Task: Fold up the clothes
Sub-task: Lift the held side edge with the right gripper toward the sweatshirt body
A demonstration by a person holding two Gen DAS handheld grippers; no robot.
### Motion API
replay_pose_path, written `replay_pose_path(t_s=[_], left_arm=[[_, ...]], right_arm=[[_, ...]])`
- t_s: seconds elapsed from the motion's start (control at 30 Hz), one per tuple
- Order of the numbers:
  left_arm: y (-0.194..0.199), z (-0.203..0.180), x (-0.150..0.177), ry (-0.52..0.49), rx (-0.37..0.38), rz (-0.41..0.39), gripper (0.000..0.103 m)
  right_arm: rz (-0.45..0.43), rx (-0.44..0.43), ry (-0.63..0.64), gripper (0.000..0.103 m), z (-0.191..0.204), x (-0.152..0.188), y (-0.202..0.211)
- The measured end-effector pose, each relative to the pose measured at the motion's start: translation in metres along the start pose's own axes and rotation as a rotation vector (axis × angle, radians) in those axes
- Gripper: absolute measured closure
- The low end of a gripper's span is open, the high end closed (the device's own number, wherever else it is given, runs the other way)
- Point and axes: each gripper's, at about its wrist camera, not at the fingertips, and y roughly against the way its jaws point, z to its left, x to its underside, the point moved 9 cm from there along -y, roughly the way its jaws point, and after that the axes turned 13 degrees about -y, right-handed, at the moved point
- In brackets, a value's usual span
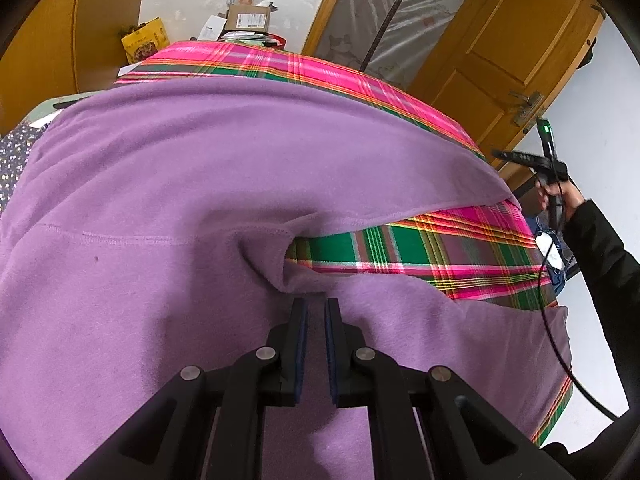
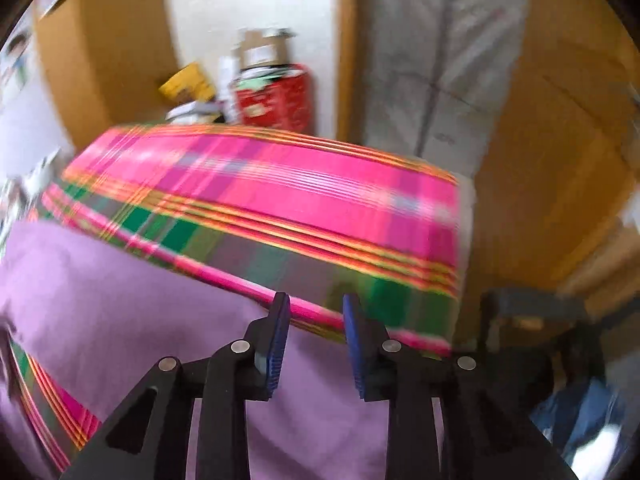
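Observation:
A purple fleece garment (image 1: 200, 180) lies spread over a table covered with a pink and green plaid cloth (image 1: 420, 248). My left gripper (image 1: 316, 304) is down on the garment near its front edge, jaws nearly together, with a pinch of purple fabric between the pads and creases gathering toward the tips. My right gripper (image 2: 316, 304) hangs open above the garment's (image 2: 120, 300) right edge and the plaid cloth (image 2: 300, 200), nothing between its blue pads; this view is blurred. In the left wrist view the right gripper (image 1: 498, 155) is off the table's right side, held by a hand in a dark sleeve (image 1: 600, 248).
Cardboard boxes (image 1: 248, 20) and a yellow bag (image 1: 144, 42) are piled behind the table's far edge, beside a red box (image 2: 276, 100). A wooden door (image 1: 508, 48) stands at the right. A black cable (image 1: 560, 340) trails down off the table's right side.

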Motion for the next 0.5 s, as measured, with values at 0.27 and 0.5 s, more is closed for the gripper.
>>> replay_pose_path(t_s=[0.27,0.5], left_arm=[[-0.005,-0.009,-0.002,-0.017,0.015,0.006,0.095],[0.0,-0.008,-0.001,-0.014,0.004,0.003,0.095]], right_arm=[[0.07,-0.035,-0.154,0.069,-0.04,0.039,-0.003],[0.026,-0.017,-0.314,0.068,-0.056,0.025,-0.009]])
